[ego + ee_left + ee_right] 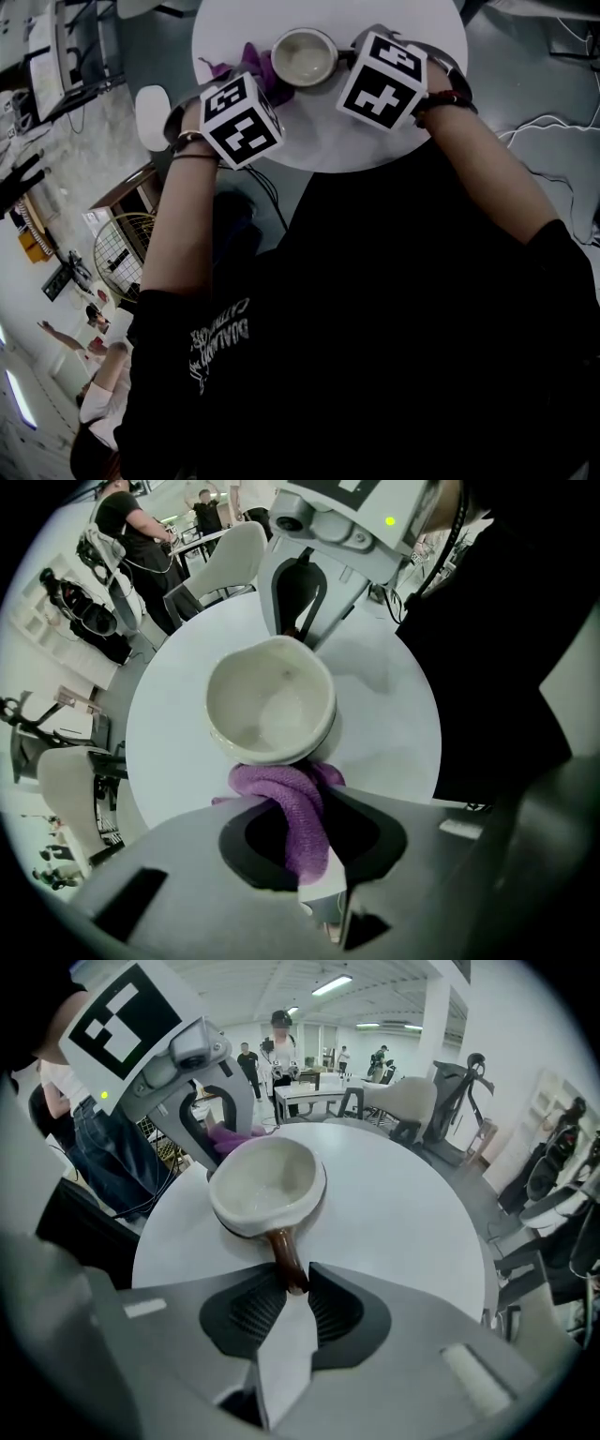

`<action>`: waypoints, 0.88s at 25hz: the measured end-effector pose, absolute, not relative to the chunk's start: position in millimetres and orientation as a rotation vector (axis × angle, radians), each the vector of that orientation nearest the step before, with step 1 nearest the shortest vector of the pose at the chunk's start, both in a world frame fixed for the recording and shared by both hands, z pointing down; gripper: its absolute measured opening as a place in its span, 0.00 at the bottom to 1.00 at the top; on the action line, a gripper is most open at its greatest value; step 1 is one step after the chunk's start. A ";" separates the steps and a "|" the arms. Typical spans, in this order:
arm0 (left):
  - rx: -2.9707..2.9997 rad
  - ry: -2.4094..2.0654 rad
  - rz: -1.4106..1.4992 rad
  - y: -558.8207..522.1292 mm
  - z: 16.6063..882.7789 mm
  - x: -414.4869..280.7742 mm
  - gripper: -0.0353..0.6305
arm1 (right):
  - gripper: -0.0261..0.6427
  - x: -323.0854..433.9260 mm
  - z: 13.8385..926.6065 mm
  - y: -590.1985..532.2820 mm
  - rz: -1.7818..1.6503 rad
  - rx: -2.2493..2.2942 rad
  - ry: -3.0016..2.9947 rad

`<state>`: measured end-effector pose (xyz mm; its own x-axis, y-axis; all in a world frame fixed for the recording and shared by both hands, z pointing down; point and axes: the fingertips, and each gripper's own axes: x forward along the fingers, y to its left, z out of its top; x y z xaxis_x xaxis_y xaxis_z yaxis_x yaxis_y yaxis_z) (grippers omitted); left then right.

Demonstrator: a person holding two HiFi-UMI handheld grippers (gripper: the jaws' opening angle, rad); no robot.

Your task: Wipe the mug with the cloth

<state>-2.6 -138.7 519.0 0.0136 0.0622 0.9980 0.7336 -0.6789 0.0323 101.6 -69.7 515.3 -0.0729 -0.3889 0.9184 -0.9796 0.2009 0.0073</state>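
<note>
The mug [305, 56] stood mouth up on the round table [403, 1213]. The right gripper [297, 1283] was clamped on its brown handle [284, 1255]. The left gripper [298, 803] was pinched shut on the purple cloth [277, 787], which seemed to press against the mug's outer wall.

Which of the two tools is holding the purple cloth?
The left tool: the purple cloth is pinched between its jaws, while the right tool grips the mug by its brown handle.
</note>
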 end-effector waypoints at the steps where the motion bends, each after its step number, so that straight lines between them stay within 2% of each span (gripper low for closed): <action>1: -1.795 -0.815 -1.709 -139.2 518.5 -3.6 0.15 | 0.16 99.9 514.6 -70.2 0.867 1.328 -1.607; 22: -1.997 -0.880 -1.612 -109.6 518.4 -40.1 0.14 | 0.15 53.4 516.5 -65.6 0.959 1.341 -1.474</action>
